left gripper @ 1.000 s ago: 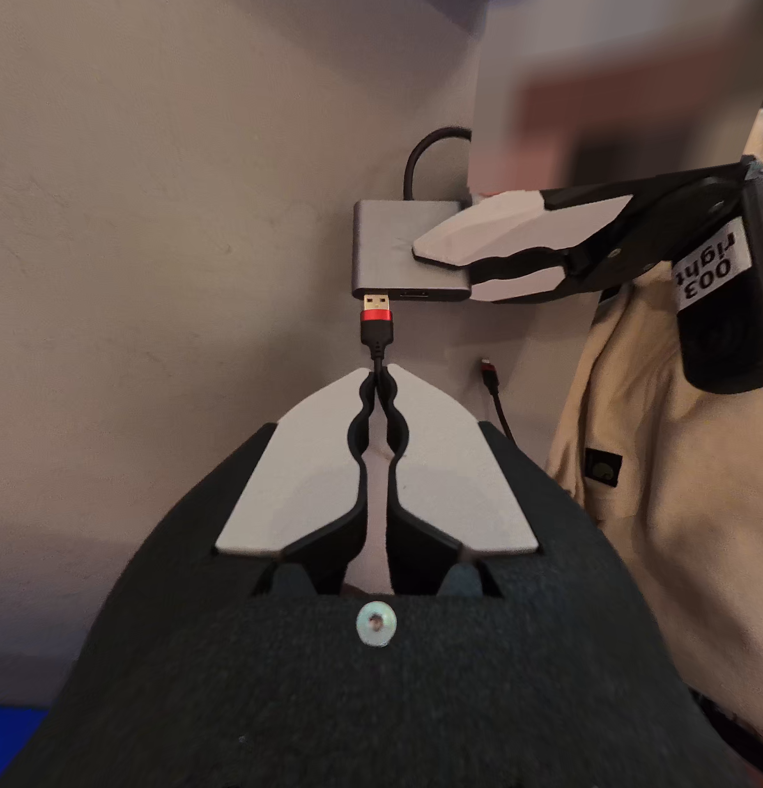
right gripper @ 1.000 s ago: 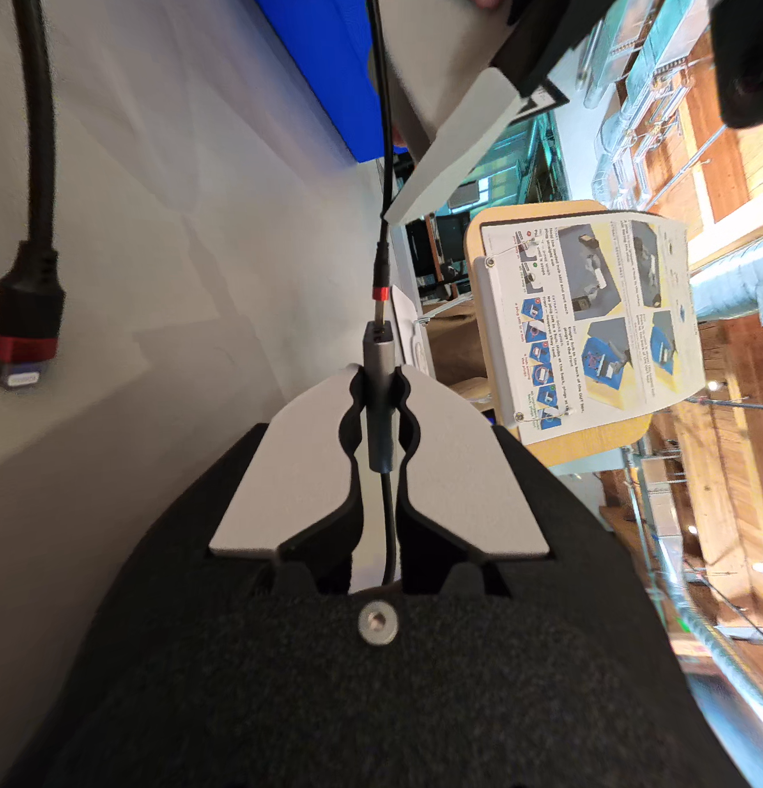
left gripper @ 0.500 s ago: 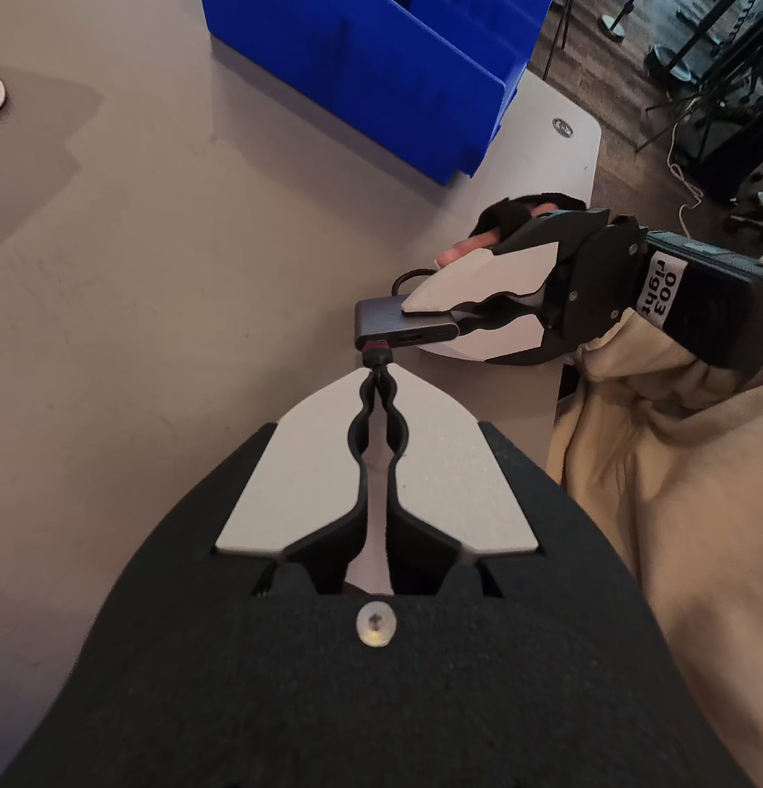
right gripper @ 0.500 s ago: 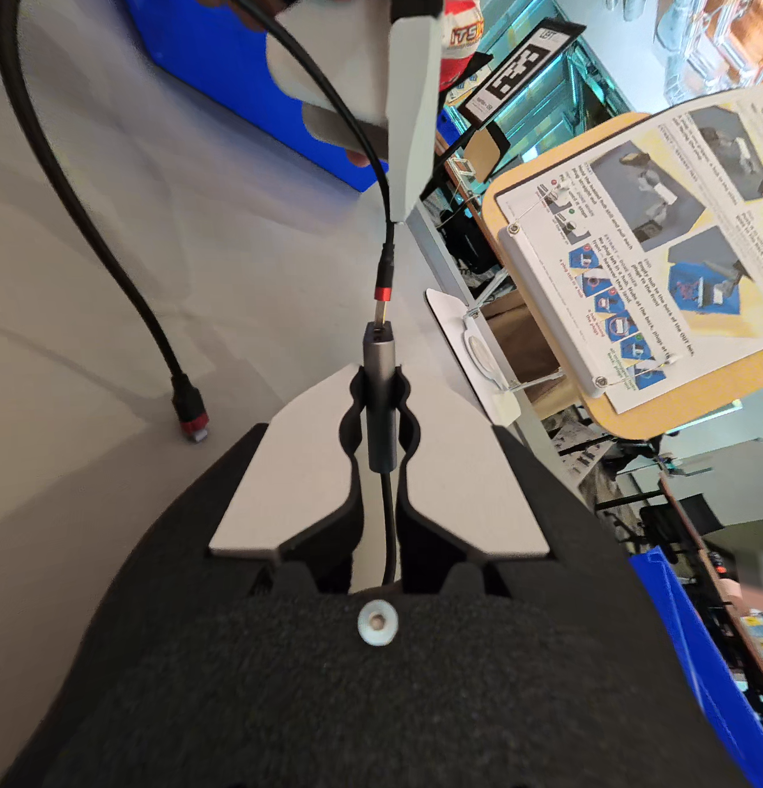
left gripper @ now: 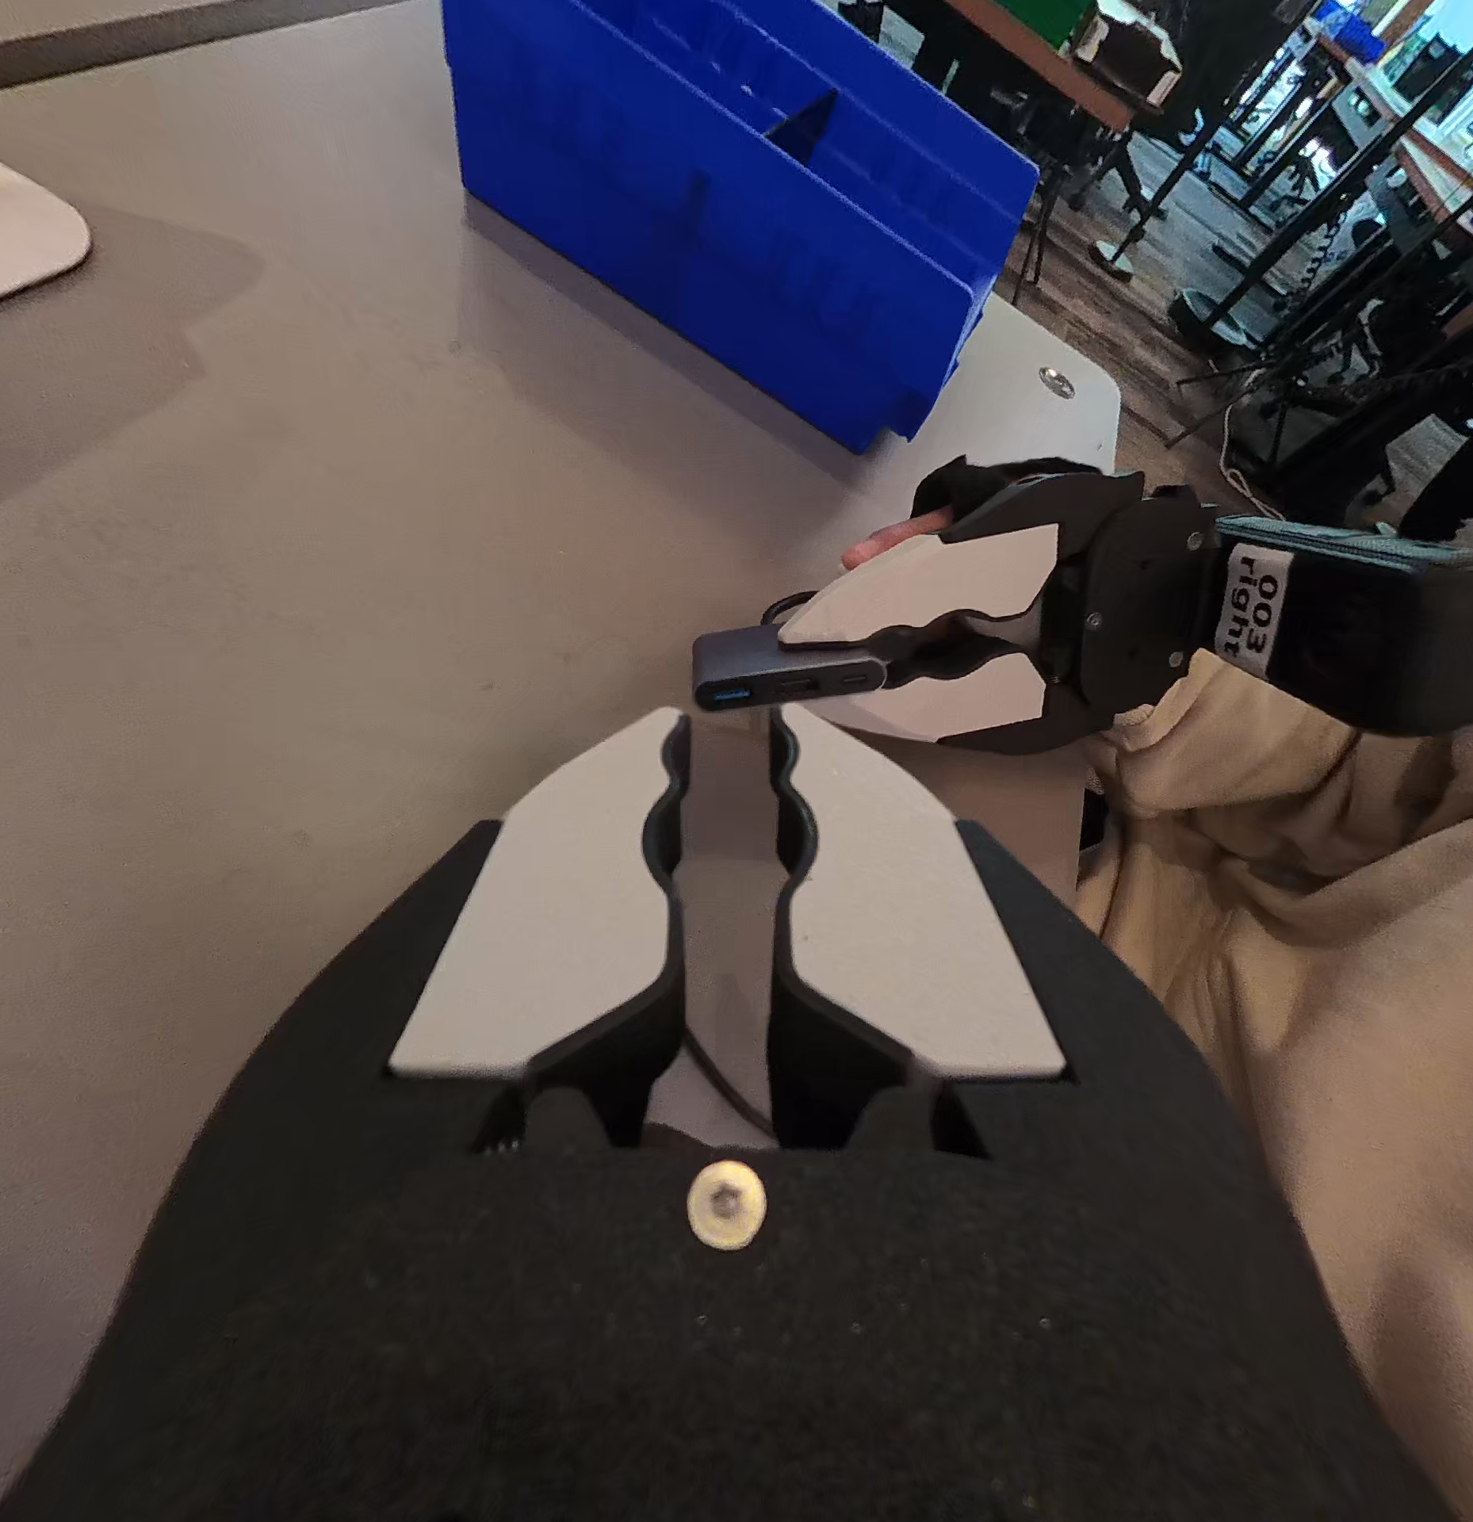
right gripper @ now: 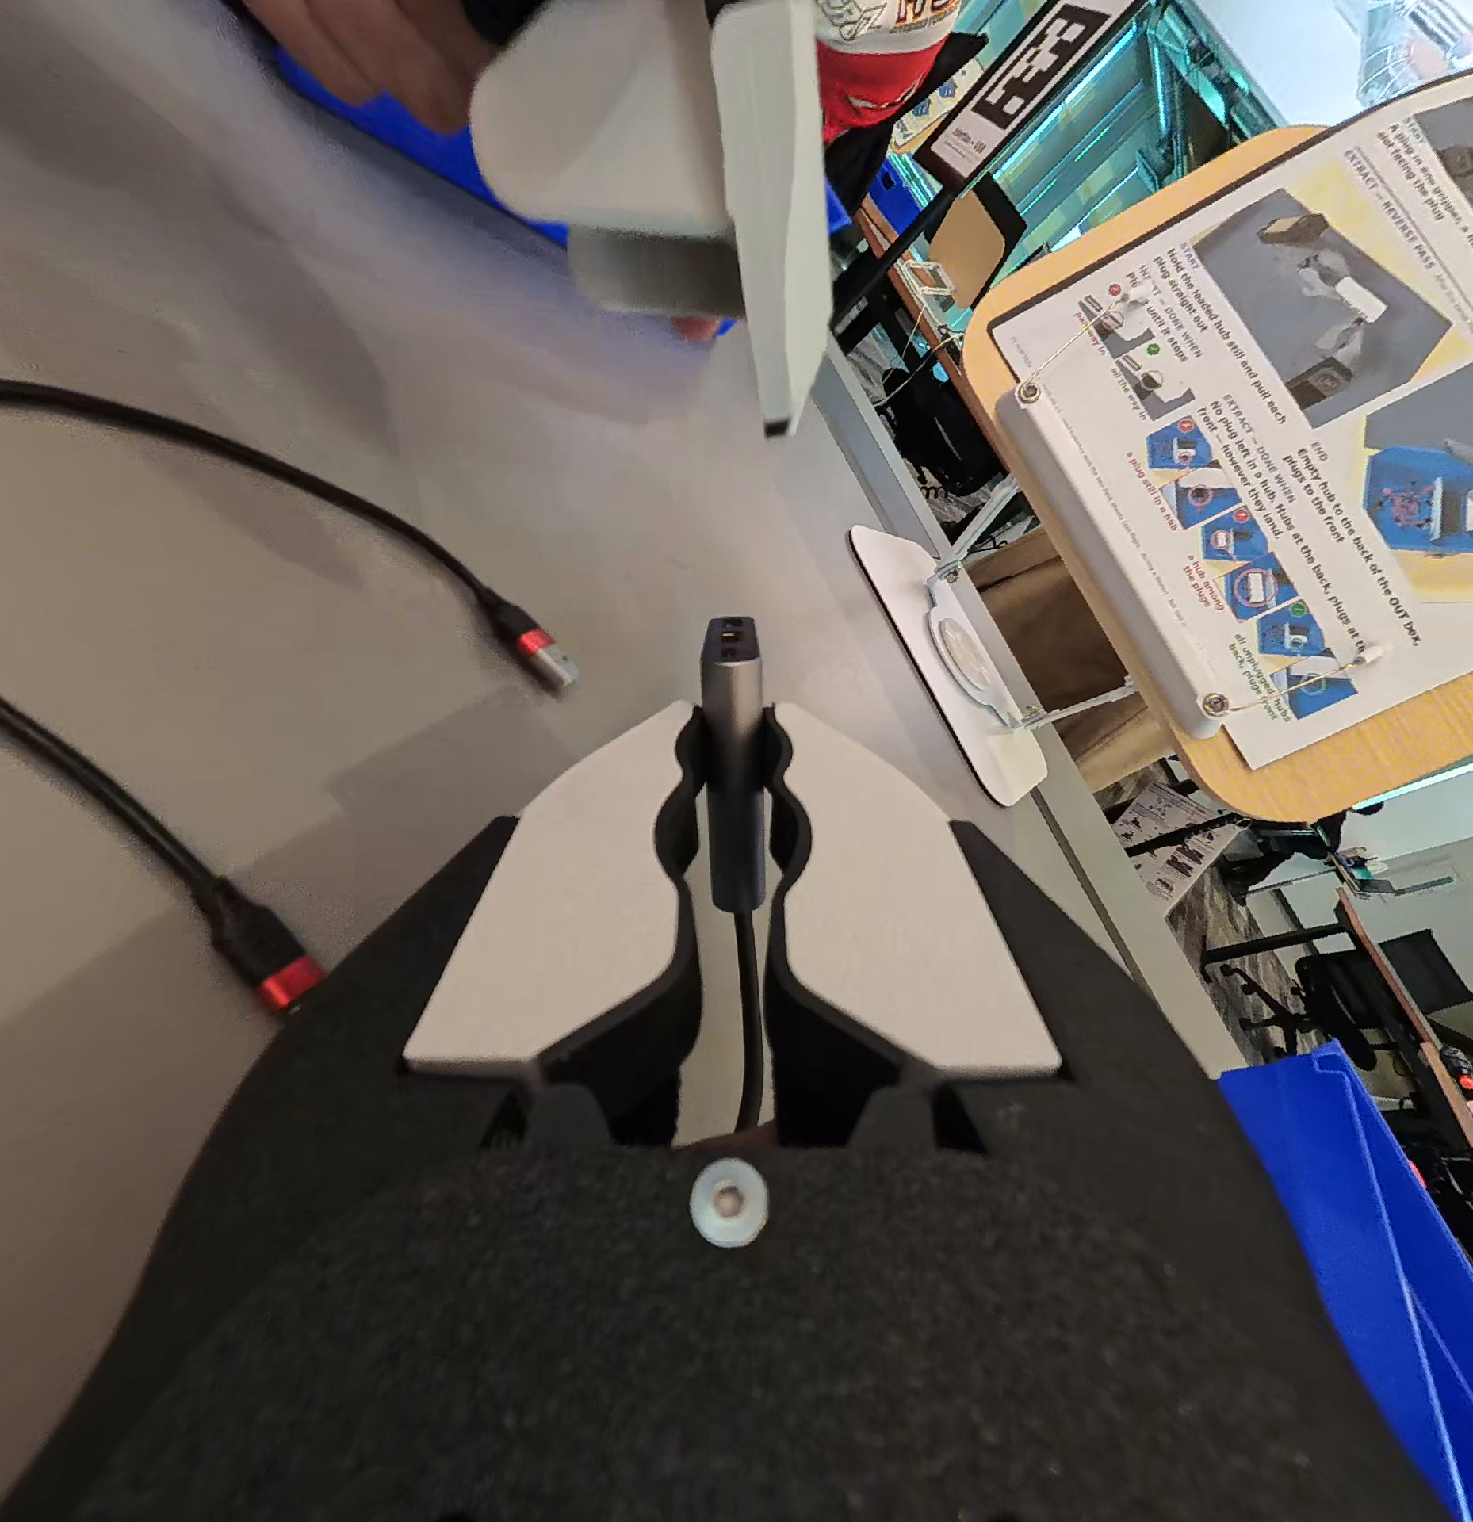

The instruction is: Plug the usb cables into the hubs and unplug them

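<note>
Right wrist view: right gripper (right gripper: 731, 725) clamped on grey hub (right gripper: 731, 741), ports outward, presumably kept steady for plugging. Left gripper (left gripper: 727, 725) parted, empty, just before the hub. Two red-collared usb cables (right gripper: 529, 644) loose on the table (right gripper: 181, 288).

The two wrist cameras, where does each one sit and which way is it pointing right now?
Left wrist view: sits on the left gripper, jaws open and empty, facing across the table at the hub held in the right gripper; a beige sleeve shows.
Right wrist view: sits on the right gripper, shut on the hub, facing two loose cables and an instruction board.
Shared: hub, both grippers, table, blue bin.
</note>
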A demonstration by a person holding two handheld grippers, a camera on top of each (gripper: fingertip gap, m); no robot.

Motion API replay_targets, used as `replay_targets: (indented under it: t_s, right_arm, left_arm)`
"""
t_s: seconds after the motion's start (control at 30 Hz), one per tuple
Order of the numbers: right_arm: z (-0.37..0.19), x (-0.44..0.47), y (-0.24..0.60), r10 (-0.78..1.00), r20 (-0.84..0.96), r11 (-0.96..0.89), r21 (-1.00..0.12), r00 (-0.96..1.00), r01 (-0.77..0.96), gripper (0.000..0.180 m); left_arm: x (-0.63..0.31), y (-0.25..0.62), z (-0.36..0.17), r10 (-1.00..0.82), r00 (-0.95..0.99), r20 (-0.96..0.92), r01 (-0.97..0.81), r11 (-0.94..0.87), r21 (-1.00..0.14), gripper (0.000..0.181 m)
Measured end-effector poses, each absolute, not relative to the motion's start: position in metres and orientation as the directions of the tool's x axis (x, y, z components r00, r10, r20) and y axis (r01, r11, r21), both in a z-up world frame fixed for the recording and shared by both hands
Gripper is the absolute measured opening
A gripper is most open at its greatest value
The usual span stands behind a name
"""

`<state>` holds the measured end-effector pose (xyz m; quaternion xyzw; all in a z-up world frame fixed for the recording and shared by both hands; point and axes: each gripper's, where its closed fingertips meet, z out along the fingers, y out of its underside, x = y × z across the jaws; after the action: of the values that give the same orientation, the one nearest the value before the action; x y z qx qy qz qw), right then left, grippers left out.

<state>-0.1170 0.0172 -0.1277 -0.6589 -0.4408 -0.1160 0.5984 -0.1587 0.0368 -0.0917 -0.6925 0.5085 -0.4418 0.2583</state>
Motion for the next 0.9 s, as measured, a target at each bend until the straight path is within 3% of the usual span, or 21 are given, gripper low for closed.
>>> replay_targets:
  t_s: [0.17, 0.4, 0.57, 0.63, 0.67, 0.9]
  right_arm:
    - [-0.129, -0.115, 0.018, 0.439, 0.686, 0.099, -0.678, 0.58, 0.728, 0.012]
    - [-0.131, -0.116, 0.019, 0.442, 0.69, 0.098, -0.671, 0.572, 0.735, 0.012]
    - [-0.131, -0.117, 0.018, 0.441, 0.696, 0.102, -0.666, 0.566, 0.739, 0.012]
    - [-0.132, -0.116, 0.018, 0.441, 0.696, 0.101, -0.665, 0.566, 0.74, 0.012]
    - [-0.132, -0.116, 0.018, 0.441, 0.696, 0.101, -0.665, 0.566, 0.74, 0.012]
    - [-0.134, -0.119, 0.017, 0.452, 0.703, 0.109, -0.654, 0.549, 0.749, 0.012]
  left_arm:
    - [-0.185, 0.035, -0.113, -0.948, 0.174, 0.268, -0.505, -0.32, -0.802, 0.032]
    - [-0.199, 0.019, -0.163, -0.962, 0.273, -0.002, -0.602, -0.169, -0.781, 0.033]
    - [-0.2, 0.022, -0.189, -0.953, 0.301, 0.018, -0.666, -0.223, -0.712, 0.034]
    - [-0.2, 0.022, -0.19, -0.949, 0.312, 0.051, -0.666, -0.257, -0.701, 0.026]
    - [-0.202, 0.025, -0.191, -0.943, 0.33, 0.033, -0.668, -0.259, -0.698, 0.007]
    - [-0.2, 0.013, -0.191, -0.961, 0.278, 0.017, -0.686, -0.21, -0.696, 0.003]
